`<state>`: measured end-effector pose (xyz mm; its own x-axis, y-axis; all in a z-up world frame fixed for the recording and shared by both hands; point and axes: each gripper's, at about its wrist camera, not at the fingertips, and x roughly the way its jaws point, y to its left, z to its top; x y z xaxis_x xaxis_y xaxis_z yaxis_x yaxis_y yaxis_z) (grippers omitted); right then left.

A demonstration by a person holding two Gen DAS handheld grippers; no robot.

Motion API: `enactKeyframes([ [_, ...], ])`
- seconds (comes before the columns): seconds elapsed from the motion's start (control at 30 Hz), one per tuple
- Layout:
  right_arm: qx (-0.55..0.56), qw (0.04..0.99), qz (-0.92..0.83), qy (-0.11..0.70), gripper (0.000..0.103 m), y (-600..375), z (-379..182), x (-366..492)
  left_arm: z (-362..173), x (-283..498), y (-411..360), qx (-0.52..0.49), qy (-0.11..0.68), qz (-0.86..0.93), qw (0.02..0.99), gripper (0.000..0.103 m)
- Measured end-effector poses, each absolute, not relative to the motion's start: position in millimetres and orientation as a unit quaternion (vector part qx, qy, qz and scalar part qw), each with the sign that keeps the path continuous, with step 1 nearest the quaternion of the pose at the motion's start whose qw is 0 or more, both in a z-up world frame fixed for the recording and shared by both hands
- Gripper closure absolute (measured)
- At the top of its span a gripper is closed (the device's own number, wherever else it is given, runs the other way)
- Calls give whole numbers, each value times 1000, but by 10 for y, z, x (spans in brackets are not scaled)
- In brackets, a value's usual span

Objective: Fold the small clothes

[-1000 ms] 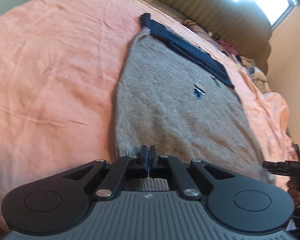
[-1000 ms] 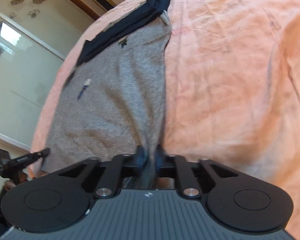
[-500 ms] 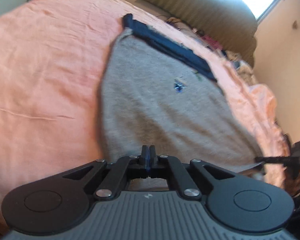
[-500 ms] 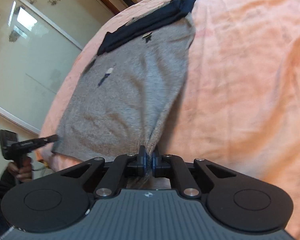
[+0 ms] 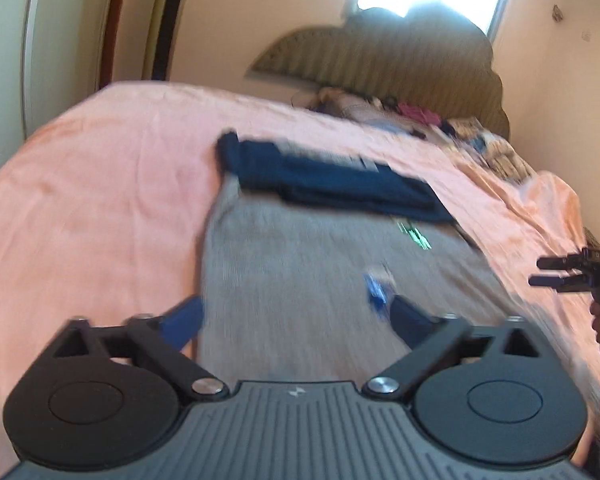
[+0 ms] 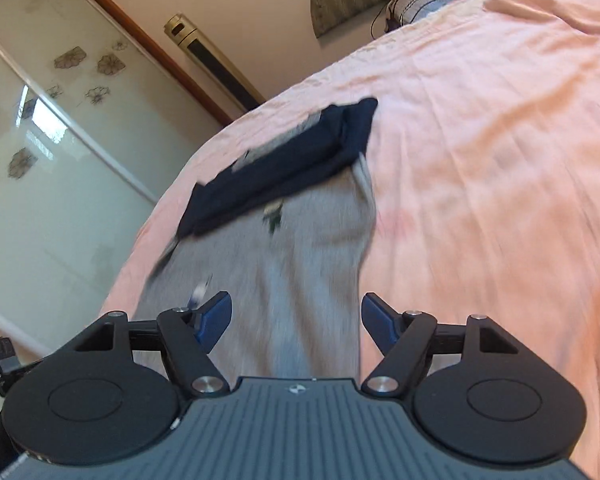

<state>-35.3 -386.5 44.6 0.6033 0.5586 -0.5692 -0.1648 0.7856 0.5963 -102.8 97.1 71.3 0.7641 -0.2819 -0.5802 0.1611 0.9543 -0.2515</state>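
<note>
A grey knitted sweater (image 5: 300,264) (image 6: 300,248) lies flat on the pink bed sheet (image 5: 100,200) (image 6: 480,160). A dark navy folded part or garment (image 5: 332,184) (image 6: 284,168) lies across its far end. My left gripper (image 5: 296,316) hangs over the sweater's near left edge. Its jaws are opening wide, and the blue pads touch no cloth. My right gripper (image 6: 296,312) hovers over the near right edge, its jaws also opening and holding nothing. The right gripper (image 5: 556,272) also shows at the far right of the left wrist view.
A padded headboard (image 5: 380,60) stands at the far end of the bed, with a heap of mixed clothes (image 5: 380,108) in front of it. A glass sliding door (image 6: 40,160) and a tall gold tower unit (image 6: 212,60) stand beyond the bed's left side.
Both grippers were shut on the sweater's near hem; now both stand open and have pulled back and up. The sweater has dropped flat on the sheet.
</note>
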Motion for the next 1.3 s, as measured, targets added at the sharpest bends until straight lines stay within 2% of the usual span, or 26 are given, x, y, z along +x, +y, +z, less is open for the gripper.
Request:
enactKeyframes([
  [0.07,233,871,165,401,31,-3784,331,100,570,-501,939,-91,343,-71,932,2],
  [0.13,226,873,133,411,38,-3726,208,507,436,-77,993,-112,352,-47,928,3],
  [0.23,218,878,126,408,40,-3611,115,851,271,412,938,-110,375,-27,920,3],
  [0.27,207,878,130,411,41,-3548,109,916,221,505,883,-96,379,-20,920,13],
  [0.3,185,880,137,416,61,-3468,97,965,178,581,817,-79,383,-16,920,37],
  [0.33,155,878,137,432,92,-3371,63,1025,173,604,725,-42,369,-5,928,59],
  [0.37,134,883,141,427,93,-3329,65,1032,142,650,663,-11,366,3,931,98],
  [0.47,126,890,133,417,94,-3445,106,1014,155,669,748,-19,359,13,933,99],
  [0.57,182,888,126,402,96,-3725,23,930,90,565,782,-1,339,6,941,99],
  [0.67,183,891,123,398,95,-3665,43,843,130,480,750,0,338,5,941,97],
  [0.73,195,889,128,394,74,-3643,130,688,202,327,808,-26,342,2,939,95],
  [0.77,198,889,138,389,68,-3632,174,575,234,208,843,-38,347,-1,937,89],
  [0.83,205,881,167,392,36,-3618,215,275,250,-89,928,-73,353,-25,933,68],
  [0.87,199,877,173,403,36,-3590,199,148,227,-244,974,-94,357,-40,929,48],
  [0.9,186,877,173,408,39,-3563,174,44,198,-378,1004,-109,361,-49,925,40],
  [0.93,178,880,175,405,39,-3538,158,-59,172,-516,1015,-118,357,-53,925,40],
  [1.0,173,883,177,400,44,-3502,137,-174,148,-664,970,-109,348,-52,930,41],
  [1.03,167,885,172,400,51,-3480,137,-198,142,-696,928,-94,345,-47,933,41],
  [1.07,162,885,168,402,59,-3471,134,-202,135,-705,888,-76,342,-33,936,57],
  [1.1,157,885,161,407,79,-3477,122,-189,132,-700,866,-59,342,-13,938,82],
  [1.13,150,886,149,413,96,-3503,105,-184,138,-684,872,-47,345,1,938,91],
  [1.17,154,885,153,412,96,-3552,96,-200,147,-681,922,-56,350,-2,935,98],
  [1.27,166,884,148,411,96,-3666,123,-341,192,-805,1016,-54,357,-2,932,99],
  [1.3,177,881,154,410,90,-3693,151,-426,214,-894,1053,-64,362,-14,930,98],
])
